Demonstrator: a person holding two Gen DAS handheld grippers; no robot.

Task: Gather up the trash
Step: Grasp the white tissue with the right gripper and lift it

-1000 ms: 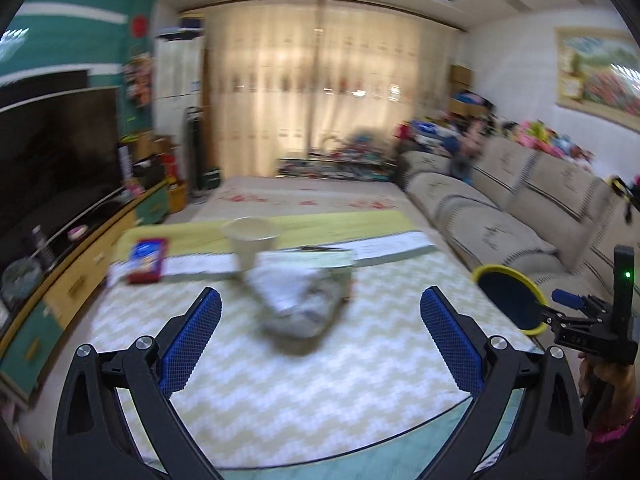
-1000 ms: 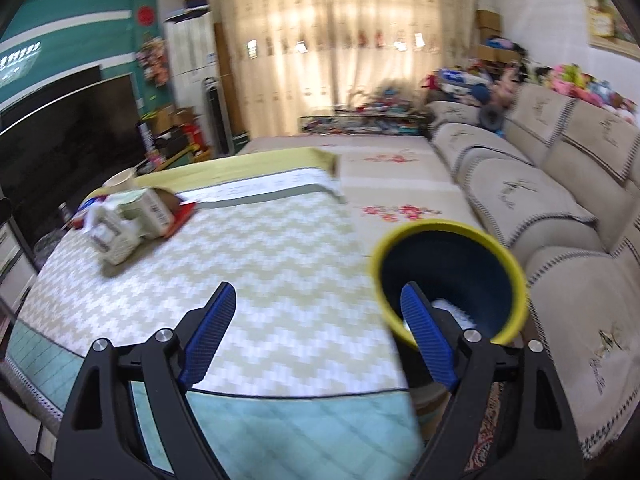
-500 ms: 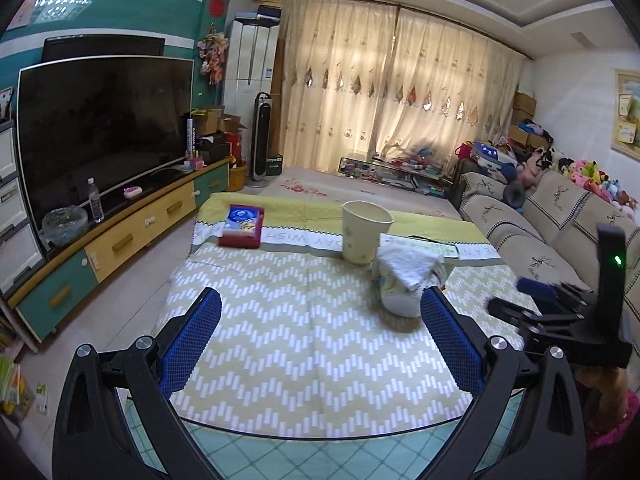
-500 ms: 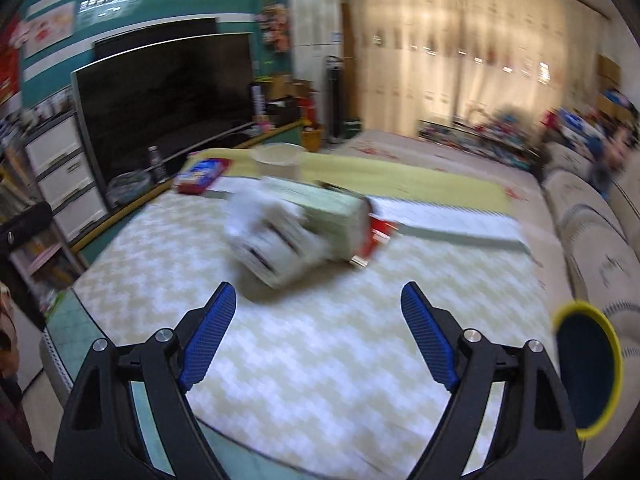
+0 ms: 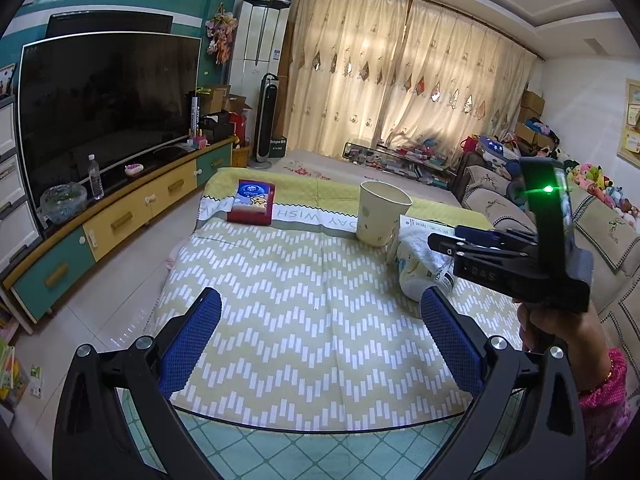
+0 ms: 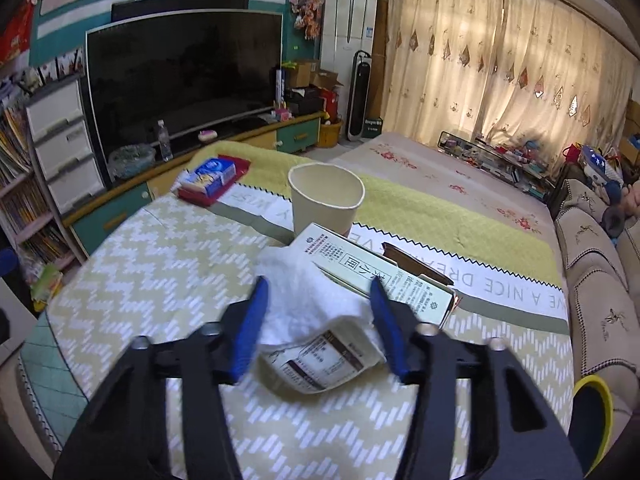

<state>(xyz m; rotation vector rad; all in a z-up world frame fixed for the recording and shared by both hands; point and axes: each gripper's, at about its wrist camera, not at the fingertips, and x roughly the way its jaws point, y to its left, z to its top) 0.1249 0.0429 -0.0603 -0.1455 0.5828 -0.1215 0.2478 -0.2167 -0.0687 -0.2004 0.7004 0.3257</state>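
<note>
A paper bowl [image 6: 320, 364] lies on its side on the chevron-cloth table [image 6: 160, 280], stuffed with crumpled white tissue [image 6: 304, 292]. My right gripper [image 6: 320, 320] is closing on it, and both blue pads touch the tissue's sides. Behind it lie a printed carton [image 6: 380, 280] and an upright paper cup [image 6: 326, 200]. In the left wrist view the right gripper [image 5: 444, 242] reaches onto the bowl [image 5: 416, 276] from the right, beside the cup [image 5: 382, 214]. My left gripper [image 5: 320, 340] hovers open over the table's near edge, holding nothing.
A red and blue packet [image 5: 252, 200] lies at the table's far left. A yellow-rimmed dark bin [image 6: 592, 412] stands low at the right by the sofa [image 6: 600, 280]. A TV cabinet [image 5: 120, 216] runs along the left. A person's hand [image 5: 548, 328] holds the right gripper.
The right gripper swung left from the yellow-rimmed bin to the bowl and tissue, and its jaws narrowed around them. The left gripper drifted and stayed open.
</note>
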